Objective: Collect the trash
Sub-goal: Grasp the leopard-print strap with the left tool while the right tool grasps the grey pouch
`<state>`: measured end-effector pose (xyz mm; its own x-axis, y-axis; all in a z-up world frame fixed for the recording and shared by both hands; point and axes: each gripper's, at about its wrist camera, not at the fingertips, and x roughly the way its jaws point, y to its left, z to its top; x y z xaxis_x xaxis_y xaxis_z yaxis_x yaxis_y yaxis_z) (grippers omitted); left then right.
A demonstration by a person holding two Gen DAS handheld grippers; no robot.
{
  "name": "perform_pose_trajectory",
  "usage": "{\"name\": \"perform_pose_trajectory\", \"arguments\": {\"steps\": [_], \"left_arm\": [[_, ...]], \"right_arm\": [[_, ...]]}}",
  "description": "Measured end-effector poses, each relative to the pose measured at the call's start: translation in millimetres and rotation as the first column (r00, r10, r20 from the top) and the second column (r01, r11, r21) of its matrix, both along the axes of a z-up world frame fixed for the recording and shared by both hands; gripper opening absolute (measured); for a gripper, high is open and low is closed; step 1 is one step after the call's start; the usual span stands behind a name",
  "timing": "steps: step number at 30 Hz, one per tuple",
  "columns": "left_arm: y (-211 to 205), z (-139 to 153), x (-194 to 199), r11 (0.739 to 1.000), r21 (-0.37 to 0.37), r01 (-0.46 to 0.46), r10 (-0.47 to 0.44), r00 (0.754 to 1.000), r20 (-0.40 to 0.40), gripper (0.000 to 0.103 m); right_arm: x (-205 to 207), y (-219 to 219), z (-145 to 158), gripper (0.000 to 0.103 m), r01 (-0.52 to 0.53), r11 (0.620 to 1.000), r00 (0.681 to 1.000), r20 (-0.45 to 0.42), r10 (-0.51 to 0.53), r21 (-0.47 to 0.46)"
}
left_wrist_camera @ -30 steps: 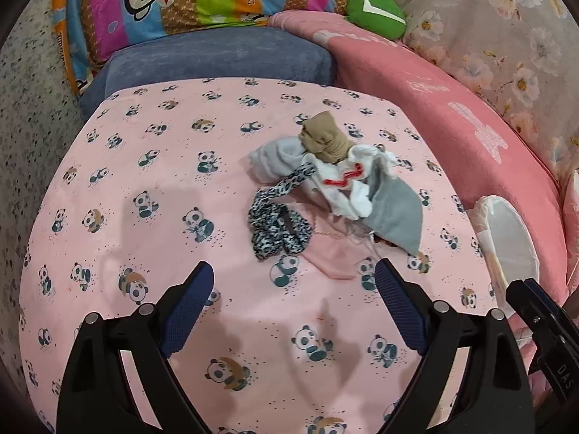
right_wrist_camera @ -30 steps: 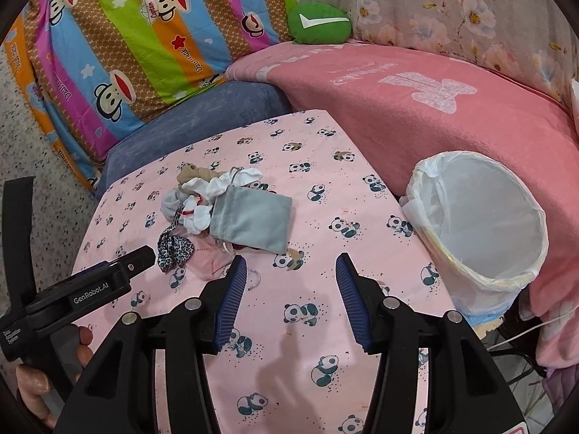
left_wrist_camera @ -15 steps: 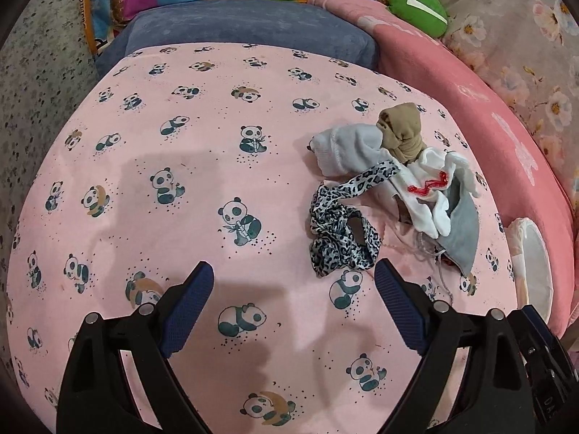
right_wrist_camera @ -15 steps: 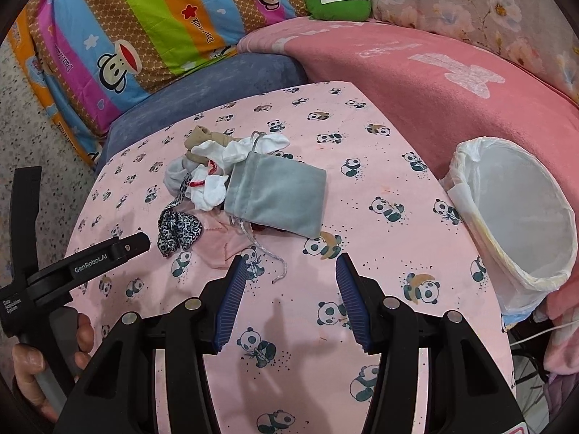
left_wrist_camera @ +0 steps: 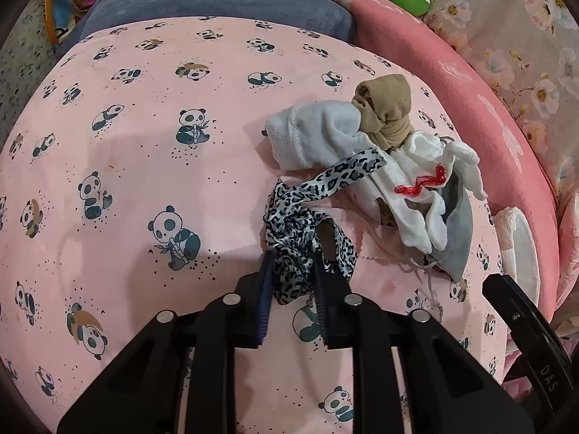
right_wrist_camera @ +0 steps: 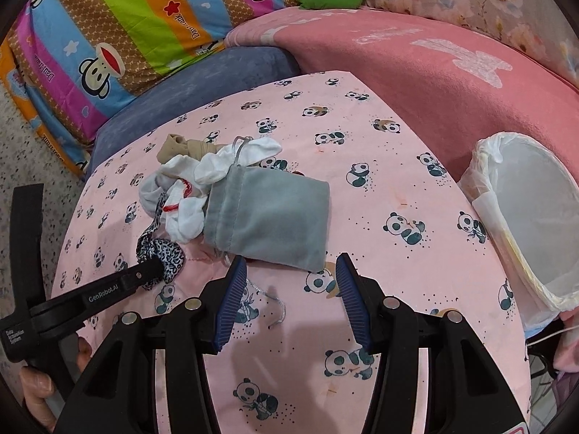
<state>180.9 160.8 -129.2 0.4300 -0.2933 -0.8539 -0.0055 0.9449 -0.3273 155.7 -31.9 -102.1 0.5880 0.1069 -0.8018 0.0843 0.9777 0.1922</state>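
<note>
My left claw [left_wrist_camera: 291, 271] has just been closing; its blue ribbed pads now pinch the bunched leopard-print fabric strip [left_wrist_camera: 307, 231] lying on the pink panda-print cloth [left_wrist_camera: 144, 166]. My right claw [right_wrist_camera: 289, 275] stands half open, gripping nothing, its tips just short of the grey velvet drawstring pouch [right_wrist_camera: 271, 220]. One pile of trash: one leopard strip, one grey pouch, one tan knotted stocking [left_wrist_camera: 383, 108], one pale ribbed sock [left_wrist_camera: 311, 137], one crumpled white cloth with red squiggle [left_wrist_camera: 416, 188]. One white-lined round bin [right_wrist_camera: 524, 224] sits at the cloth's right edge.
</note>
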Motion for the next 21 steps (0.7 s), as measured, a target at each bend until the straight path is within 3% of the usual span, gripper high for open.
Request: {"name": "perform_pose_trajectory", "arguments": {"steps": [4, 16, 17, 21], "left_arm": [[2, 5, -2, 1.000, -0.026, 0.003, -0.002, 1.000, 0.011, 0.010], [-10, 25, -1, 0.999, 0.000, 0.035, -0.035, 0.998, 0.060, 0.010], [-12, 26, -1, 0.999, 0.004, 0.039, -0.039, 0.997, 0.062, 0.010], [-19, 28, -3, 0.999, 0.010, 0.052, -0.053, 0.996, 0.068, 0.010]], "right_arm": [[12, 9, 0, 0.053, -0.026, 1.000, 1.000, 0.011, 0.026, 0.008], [57, 29, -13, 0.053, -0.030, 0.998, 0.999, -0.011, 0.030, 0.047], [59, 28, -15, 0.050, -0.028, 0.998, 0.999, -0.021, 0.029, 0.054], [52, 19, -22, 0.025, -0.023, 0.996, 0.999, -0.039, 0.026, 0.086]]}}
